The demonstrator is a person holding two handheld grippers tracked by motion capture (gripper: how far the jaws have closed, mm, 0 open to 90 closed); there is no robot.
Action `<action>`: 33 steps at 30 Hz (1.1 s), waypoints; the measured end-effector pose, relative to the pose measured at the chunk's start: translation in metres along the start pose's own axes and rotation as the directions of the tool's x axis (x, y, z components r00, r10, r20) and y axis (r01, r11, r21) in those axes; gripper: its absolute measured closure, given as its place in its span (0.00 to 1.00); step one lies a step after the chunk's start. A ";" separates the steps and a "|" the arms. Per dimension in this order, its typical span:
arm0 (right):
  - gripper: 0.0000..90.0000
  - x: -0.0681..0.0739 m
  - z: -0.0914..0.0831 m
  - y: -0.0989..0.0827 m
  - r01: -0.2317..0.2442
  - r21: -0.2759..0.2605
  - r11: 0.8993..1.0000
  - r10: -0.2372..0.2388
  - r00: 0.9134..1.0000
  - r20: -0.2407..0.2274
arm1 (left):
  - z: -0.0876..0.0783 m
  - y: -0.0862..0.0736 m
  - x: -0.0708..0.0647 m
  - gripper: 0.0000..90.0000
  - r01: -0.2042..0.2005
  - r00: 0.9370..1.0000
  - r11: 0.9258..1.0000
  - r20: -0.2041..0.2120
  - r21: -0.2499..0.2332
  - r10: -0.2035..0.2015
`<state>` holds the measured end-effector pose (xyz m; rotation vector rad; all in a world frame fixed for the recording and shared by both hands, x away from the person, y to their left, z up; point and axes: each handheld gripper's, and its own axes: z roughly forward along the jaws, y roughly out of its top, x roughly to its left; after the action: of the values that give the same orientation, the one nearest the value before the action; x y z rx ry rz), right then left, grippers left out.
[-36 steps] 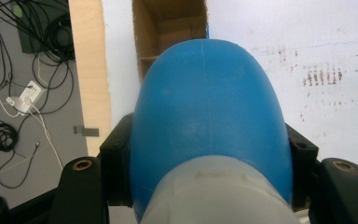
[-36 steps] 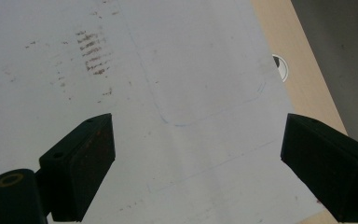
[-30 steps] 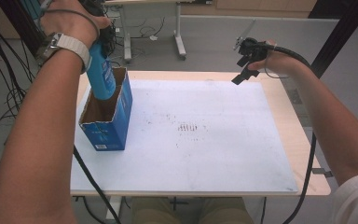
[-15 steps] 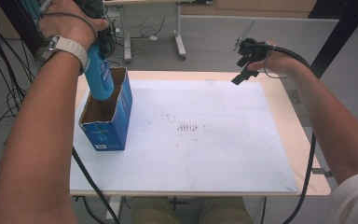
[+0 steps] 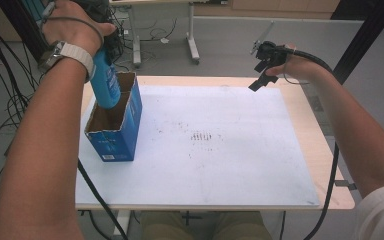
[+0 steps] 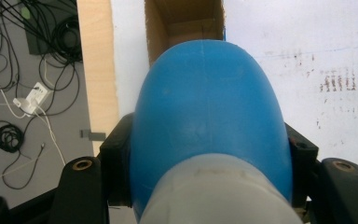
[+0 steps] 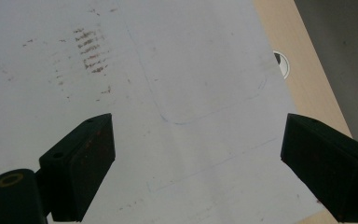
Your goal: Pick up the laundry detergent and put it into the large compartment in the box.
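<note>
Gripping a smooth rounded blue bottle (image 6: pixel 205 121), left tool (image 6: pixel 205 186) above cardboard box (image 5: pixel 115 135).

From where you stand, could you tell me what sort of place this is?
Probably a lab or workshop: a plain wooden table under a stained white sheet, loose cables on the grey floor, and another desk's legs behind.

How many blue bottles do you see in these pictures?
1. The blue bottle is clamped in the left hand-held gripper, its base just over the open blue box. More may be hidden inside.
</note>
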<state>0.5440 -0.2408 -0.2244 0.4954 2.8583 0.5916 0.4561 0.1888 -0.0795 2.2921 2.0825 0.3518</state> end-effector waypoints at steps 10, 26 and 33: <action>0.11 -0.001 0.000 -0.002 -0.003 0.001 1.000 0.003 1.000 0.000 | 0.007 0.001 0.002 0.42 -0.003 1.000 1.000 0.000 0.000 0.003; 0.11 -0.002 0.003 -0.002 -0.006 0.005 1.000 0.006 1.000 -0.003 | 0.020 0.003 0.005 0.42 -0.002 1.000 1.000 -0.005 0.002 0.002; 0.11 -0.002 0.005 -0.003 -0.006 0.005 1.000 0.006 1.000 -0.003 | 0.029 0.002 0.008 0.42 0.000 1.000 1.000 -0.009 0.000 0.000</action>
<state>0.5462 -0.2425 -0.2298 0.5048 2.8627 0.5864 0.4635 0.2000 -0.1061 2.2948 2.0867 0.3624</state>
